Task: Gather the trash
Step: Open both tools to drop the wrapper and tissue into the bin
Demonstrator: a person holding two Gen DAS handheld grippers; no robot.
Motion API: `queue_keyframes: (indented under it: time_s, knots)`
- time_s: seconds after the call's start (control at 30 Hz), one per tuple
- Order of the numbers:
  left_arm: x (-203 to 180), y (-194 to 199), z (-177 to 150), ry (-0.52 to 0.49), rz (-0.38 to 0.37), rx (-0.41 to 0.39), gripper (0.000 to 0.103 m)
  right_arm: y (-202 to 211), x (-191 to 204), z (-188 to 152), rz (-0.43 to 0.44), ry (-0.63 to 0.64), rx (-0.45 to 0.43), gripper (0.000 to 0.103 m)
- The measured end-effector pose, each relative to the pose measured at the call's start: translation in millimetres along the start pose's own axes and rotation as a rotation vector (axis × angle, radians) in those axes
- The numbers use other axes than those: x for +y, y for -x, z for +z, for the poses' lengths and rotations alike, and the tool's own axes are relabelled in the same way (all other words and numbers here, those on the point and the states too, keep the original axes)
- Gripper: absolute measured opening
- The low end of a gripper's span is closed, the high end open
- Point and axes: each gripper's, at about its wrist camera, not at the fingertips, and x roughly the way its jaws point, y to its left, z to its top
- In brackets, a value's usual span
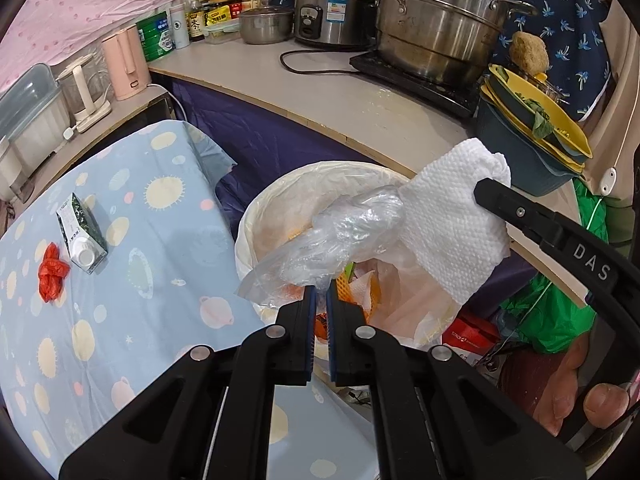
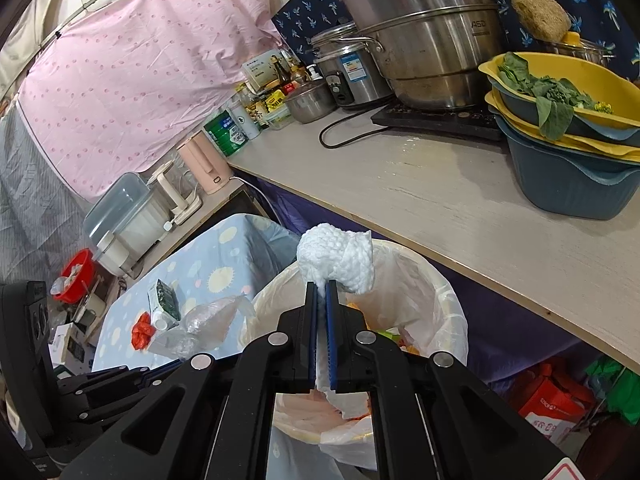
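Both tools hang over the round, plastic-lined trash bin point(image 1: 256, 216) beside the surface draped in a pale blue cloth with sun prints point(image 1: 120, 320). The left tool point(image 1: 321, 295) is clamped on a crumpled clear plastic bag point(image 1: 340, 236), whose long axis runs from the jaws up and to the right across the bin mouth. The right tool point(image 2: 321, 285) pinches a wadded white paper towel point(image 2: 340, 260) that stands up from its tips. To do this well, I'd release both only once each piece hangs squarely inside the rim. A small green-and-white carton point(image 1: 80, 236) and a knotted red plastic scrap point(image 1: 51, 272) lie on the cloth.
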Motion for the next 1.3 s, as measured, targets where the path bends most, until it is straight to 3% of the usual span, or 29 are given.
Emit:
queue_keyframes:
  time_s: [0.33, 0.57, 0.63, 0.7, 0.77, 0.87, 1.3]
  knots:
    - [-4.9, -8.8, 3.4, -0.005, 0.006, 0.018, 0.005, -3.3, -4.9, 1.3, 0.0, -0.006, 0.005, 0.006]
    - [-4.8, -14.2, 3.7, 0.0, 0.014, 0.029, 0.006, -3.2, -6.9, -0.3, -0.01, -0.013, -0.003, 0.012]
    - [-4.8, -15.9, 3.9, 0.001, 0.018, 0.032, 0.006, -3.1, -8.0, -0.6, -0.013, -0.018, -0.006, 0.02]
    - [-5.3, -16.3, 3.8, 0.0, 0.025, 0.03, 0.016, -1.6, -8.9, -0.8, -0.017, -0.022, -0.015, 0.032]
    - [-5.3, -14.5, 3.8, 0.001, 0.031, 0.019, 0.038, -0.5, -9.6, -0.2, -0.018, -0.025, -0.02, 0.035]
    - [-6.4, -10.8, 4.5, -0.002, 0.045, -0.001, 0.054, 1.1, -8.8, 0.4, -0.019, -0.025, -0.024, 0.036]
    - [1.2, -6.0, 4.8, 0.018, 0.053, -0.007, 0.056, 0.5, -1.8, 2.1, -0.012, -0.017, -0.027, 0.044]
